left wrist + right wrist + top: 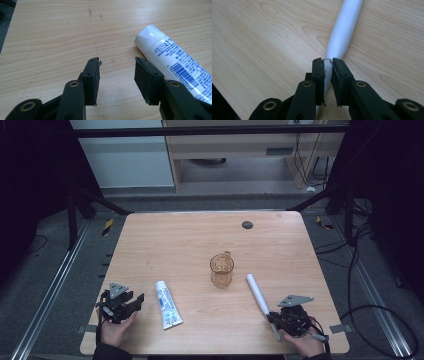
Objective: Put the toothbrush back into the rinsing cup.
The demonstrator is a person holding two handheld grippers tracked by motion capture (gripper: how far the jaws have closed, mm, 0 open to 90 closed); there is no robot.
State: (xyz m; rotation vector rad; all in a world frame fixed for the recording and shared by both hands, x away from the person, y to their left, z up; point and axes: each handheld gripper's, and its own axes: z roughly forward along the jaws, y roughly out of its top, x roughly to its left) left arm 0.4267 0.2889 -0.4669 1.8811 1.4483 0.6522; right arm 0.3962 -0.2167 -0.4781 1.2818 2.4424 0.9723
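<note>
The bench has a light wood-grain laminate top with rounded corners. A small dark round disc sits near its far edge, right of centre.

Left gripper: held in the person's left hand at the near left corner. Its jaws stand apart and hold nothing; in the left gripper view the flat black pads show worn, frayed tips over bare wood. A grey three-cornered plate tops the gripper.

Tube: white, flattened, with blue print and a barcode, lying flat just right of the left gripper. Its ribbed white cap points to the far side. The tube lies just beside the right-hand jaw in the left gripper view; contact cannot be determined.

Cup: amber, translucent, cylindrical, upright near the bench centre, with a handle on its far side.

Right gripper: held in the right hand at the near right corner. Its jaws are clenched on the narrow near end of a smooth, white, tapering stick. The stick extends to the far left, ending near the cup but apart from it.
</note>
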